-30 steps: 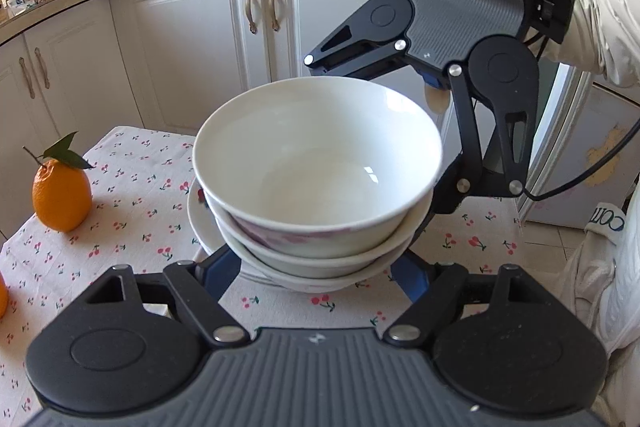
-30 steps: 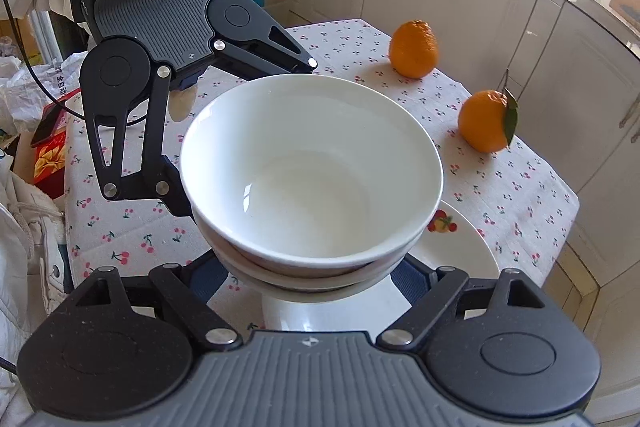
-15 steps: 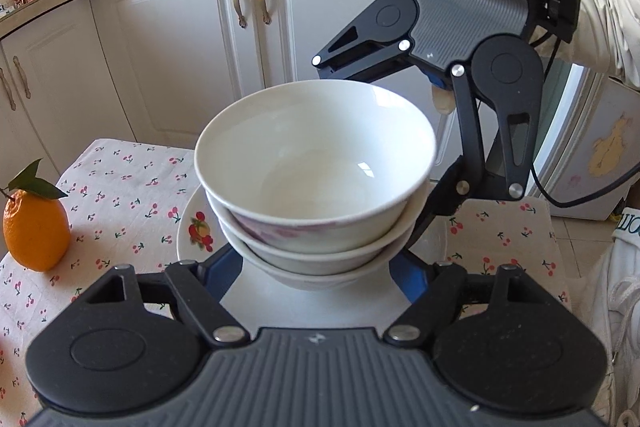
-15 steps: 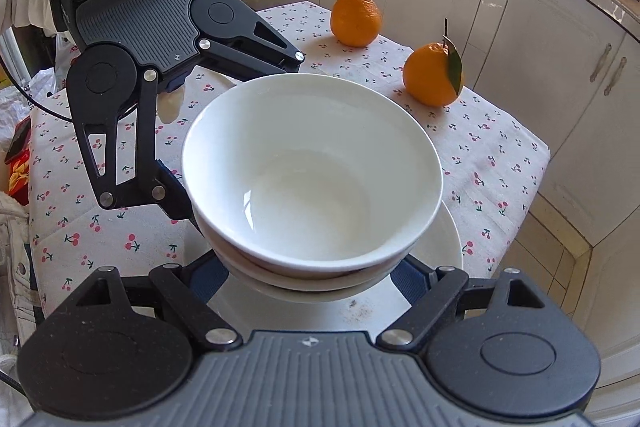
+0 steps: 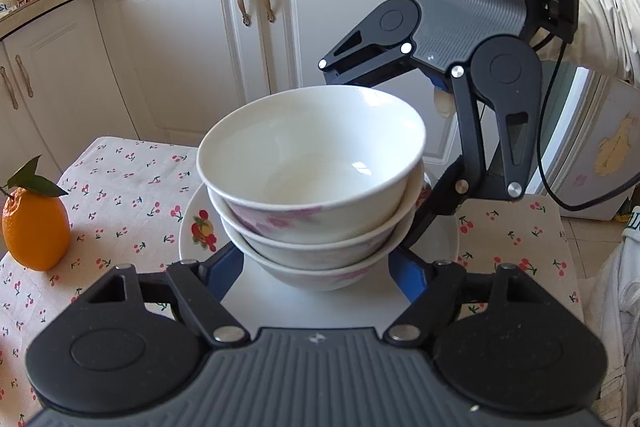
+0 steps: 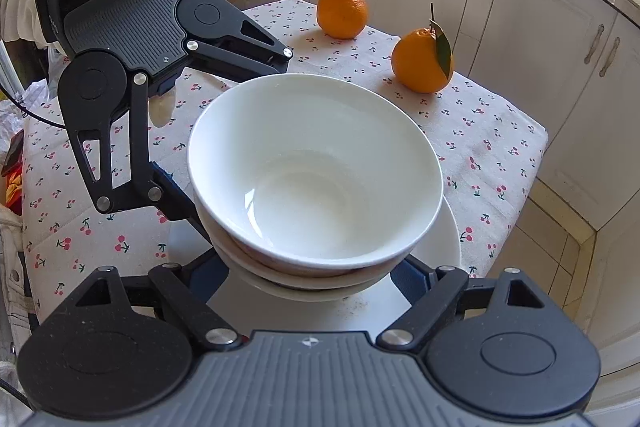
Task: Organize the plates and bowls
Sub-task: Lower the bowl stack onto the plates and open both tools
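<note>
A stack of three white bowls (image 5: 316, 187) with pink flower print sits on a white plate (image 5: 192, 227) with a fruit picture. It also shows in the right wrist view (image 6: 316, 171). My left gripper (image 5: 316, 267) and my right gripper (image 6: 316, 279) face each other, each with its jaws spread wide around the bottom of the bowl stack. The fingertips are hidden behind the bowls. The plate (image 6: 440, 247) lies on the cherry-print tablecloth near the table edge.
Two oranges stand on the table, one with a leaf (image 6: 422, 61) and one behind it (image 6: 342, 9). The leafed orange (image 5: 36, 227) is at the left in the left wrist view. White kitchen cabinets (image 5: 180, 47) stand behind the table. The table edge (image 6: 516, 203) is close.
The bowl stack, held between both grippers, has moved over the plate and come down onto it. The oranges have shifted in view as both grippers moved.
</note>
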{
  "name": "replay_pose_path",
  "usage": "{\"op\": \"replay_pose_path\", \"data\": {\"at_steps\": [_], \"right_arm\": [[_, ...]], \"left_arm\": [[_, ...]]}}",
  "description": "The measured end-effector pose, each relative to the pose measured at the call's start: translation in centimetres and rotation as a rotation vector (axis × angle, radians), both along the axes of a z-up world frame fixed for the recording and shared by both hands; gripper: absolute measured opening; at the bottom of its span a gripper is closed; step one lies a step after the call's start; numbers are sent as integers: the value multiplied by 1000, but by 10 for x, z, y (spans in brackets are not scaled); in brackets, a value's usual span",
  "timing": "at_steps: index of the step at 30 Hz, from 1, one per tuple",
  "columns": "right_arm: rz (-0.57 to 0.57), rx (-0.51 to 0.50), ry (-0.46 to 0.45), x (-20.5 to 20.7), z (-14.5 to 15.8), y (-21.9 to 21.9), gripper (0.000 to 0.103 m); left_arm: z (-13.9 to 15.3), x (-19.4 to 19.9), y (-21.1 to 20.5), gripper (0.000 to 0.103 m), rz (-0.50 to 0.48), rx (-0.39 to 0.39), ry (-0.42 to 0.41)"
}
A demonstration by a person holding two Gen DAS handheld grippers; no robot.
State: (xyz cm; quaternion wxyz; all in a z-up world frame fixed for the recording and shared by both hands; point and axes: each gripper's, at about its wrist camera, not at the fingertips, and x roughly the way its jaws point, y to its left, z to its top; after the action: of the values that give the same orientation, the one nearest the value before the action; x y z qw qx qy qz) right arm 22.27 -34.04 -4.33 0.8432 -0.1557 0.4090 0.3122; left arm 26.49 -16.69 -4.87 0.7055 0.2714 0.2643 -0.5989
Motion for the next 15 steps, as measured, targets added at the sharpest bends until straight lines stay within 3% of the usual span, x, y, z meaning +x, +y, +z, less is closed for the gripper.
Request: {"op": "replay_pose_path", "data": {"at_steps": [4,12,15], "right_arm": [[-17,14,-15,-4,4,0,102],[-103,-35,-47,-22,15,10,103],[-146,-47,-66,-35,22,19,103]], "left_arm": [[2,-5,2,83,18,-8,-15],[19,-33,20,99,98,-73,-122],[25,-49,31,99,162,-91,-177]]}}
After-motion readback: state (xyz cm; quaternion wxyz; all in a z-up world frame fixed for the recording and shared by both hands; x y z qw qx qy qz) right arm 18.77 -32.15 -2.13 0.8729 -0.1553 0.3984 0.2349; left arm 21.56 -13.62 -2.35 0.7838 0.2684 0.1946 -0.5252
